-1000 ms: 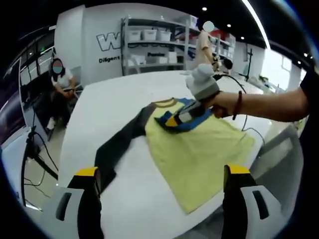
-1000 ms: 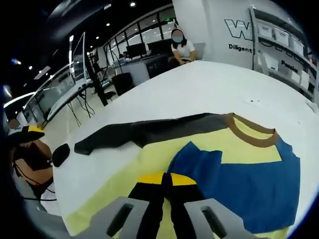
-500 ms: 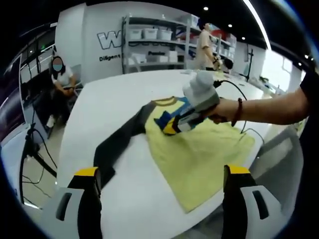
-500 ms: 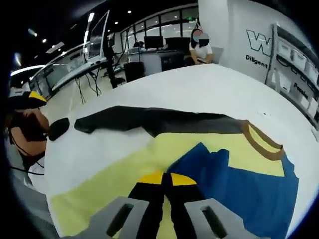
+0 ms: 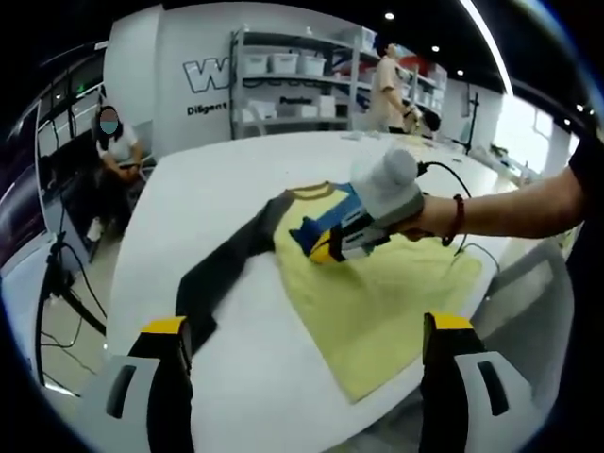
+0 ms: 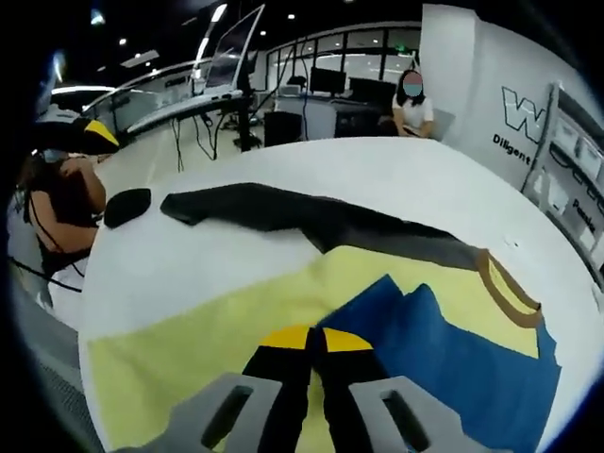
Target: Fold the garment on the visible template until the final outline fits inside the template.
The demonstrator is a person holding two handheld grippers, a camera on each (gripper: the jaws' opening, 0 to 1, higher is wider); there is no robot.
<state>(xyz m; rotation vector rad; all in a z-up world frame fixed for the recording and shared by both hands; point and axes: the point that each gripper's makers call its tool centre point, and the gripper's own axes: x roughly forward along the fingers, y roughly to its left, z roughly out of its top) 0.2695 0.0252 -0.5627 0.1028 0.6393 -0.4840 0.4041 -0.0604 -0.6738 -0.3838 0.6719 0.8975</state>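
A yellow long-sleeved shirt (image 5: 377, 302) lies flat on the white table (image 5: 198, 198), its brown collar (image 6: 510, 297) at the far end. The dark grey sleeve (image 5: 222, 274) stretches out sideways toward the table edge. The blue sleeve (image 5: 326, 217) is folded over the yellow body, and my right gripper (image 5: 323, 252) is shut on its end, just above the cloth. In the right gripper view the shut jaws (image 6: 311, 338) meet the blue sleeve (image 6: 453, 368). My left gripper (image 5: 307, 326) stands open, back over the near table edge, holding nothing.
A black cable (image 5: 467, 250) trails over the table beside the shirt. Shelves with white bins (image 5: 283, 85) stand behind the table; one person (image 5: 113, 156) sits at the left and another (image 5: 382, 90) stands at the back. A small dark object (image 6: 127, 206) lies near the table edge.
My right gripper has drawn the blue sleeve a little further across the yellow body, toward the grey-sleeve side. The left gripper has stayed open and still.
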